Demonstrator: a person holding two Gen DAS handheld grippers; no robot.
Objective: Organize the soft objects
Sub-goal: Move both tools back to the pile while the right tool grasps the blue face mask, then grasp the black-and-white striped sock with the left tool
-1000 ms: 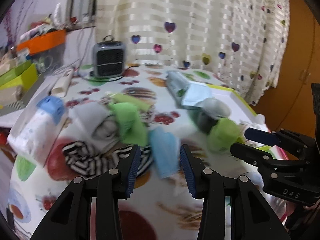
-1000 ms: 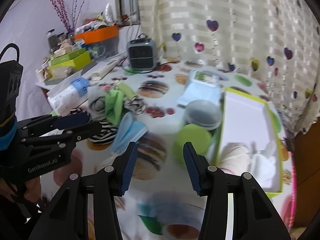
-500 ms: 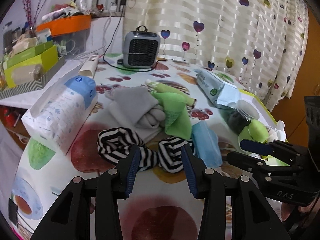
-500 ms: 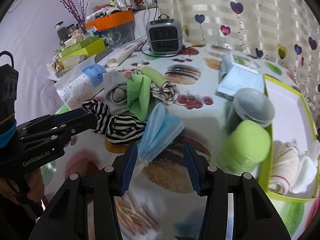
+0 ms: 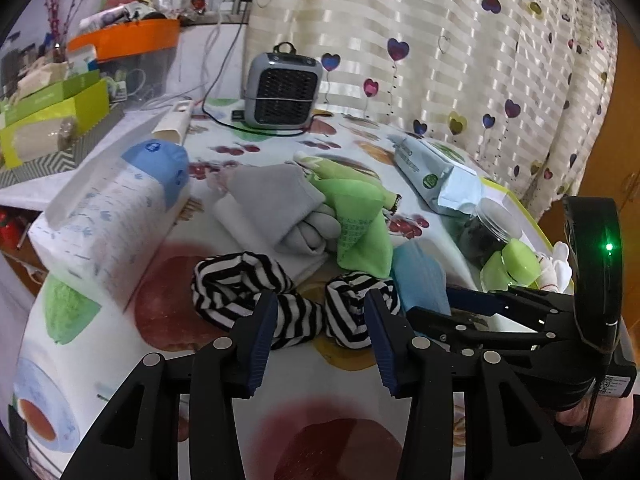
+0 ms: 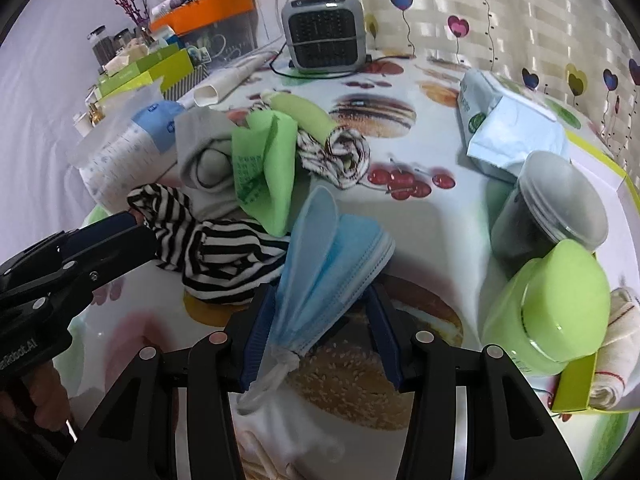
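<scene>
A black-and-white striped cloth (image 5: 280, 300) lies twisted on the fruit-print table; it also shows in the right wrist view (image 6: 224, 256). My left gripper (image 5: 320, 336) is open, its jaws on either side of the cloth's middle. A stack of blue face masks (image 6: 328, 264) lies between the open jaws of my right gripper (image 6: 320, 328); the masks also show in the left wrist view (image 5: 420, 280). Behind lie a grey cloth (image 5: 276, 208), a green cloth (image 5: 360, 232) and a brown-striped roll (image 6: 340, 156).
A tissue pack (image 5: 116, 216) lies at the left. A dark jar (image 6: 556, 208) and a green-lidded jar (image 6: 556, 304) stand beside a green-rimmed white box (image 6: 576, 380) holding rolled towels. A small heater (image 5: 282, 88) and a wipes pack (image 6: 508, 128) sit further back.
Both grippers have moved forward and down toward the table. The left now straddles the striped cloth, and the right now straddles the blue masks.
</scene>
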